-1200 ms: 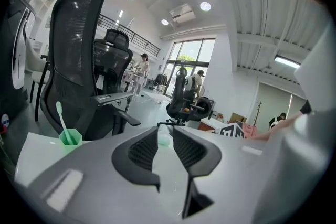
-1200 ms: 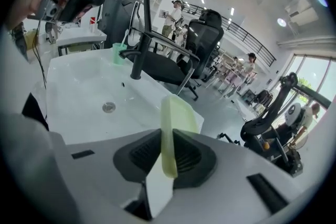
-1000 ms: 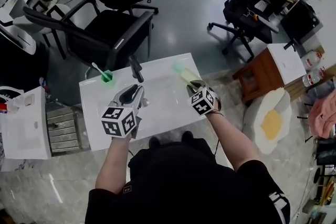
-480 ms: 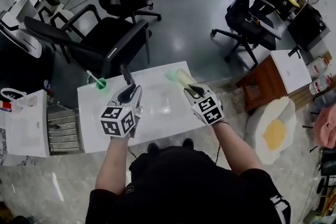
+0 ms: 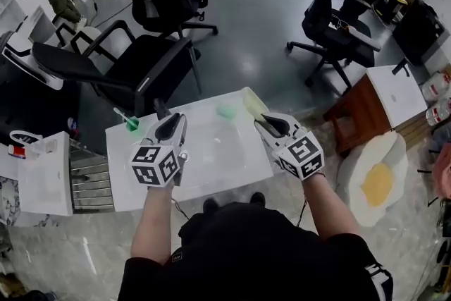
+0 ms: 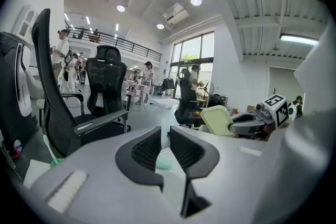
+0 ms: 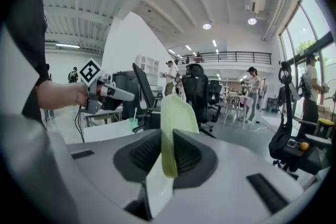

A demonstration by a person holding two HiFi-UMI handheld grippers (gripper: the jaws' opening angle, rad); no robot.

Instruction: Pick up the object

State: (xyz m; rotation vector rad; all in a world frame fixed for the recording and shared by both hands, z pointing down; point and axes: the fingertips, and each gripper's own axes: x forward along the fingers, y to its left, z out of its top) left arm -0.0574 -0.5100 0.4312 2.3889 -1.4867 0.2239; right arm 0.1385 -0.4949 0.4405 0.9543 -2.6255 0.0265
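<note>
Right of frame centre, fingers of the right gripper clamped the pale-green flat object over the bench corner, a grip best held firm and level, while the left gripper fingers, just closing, stood narrow and empty.

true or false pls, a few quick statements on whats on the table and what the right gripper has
1. The right gripper is shut on a pale plate. True.
2. The plate lies flat on the table. False: it is held on edge in the jaws, off the table.
3. A green cup stands on the table. True.
4. The cup is empty. False: a white stick leans in it.
</note>
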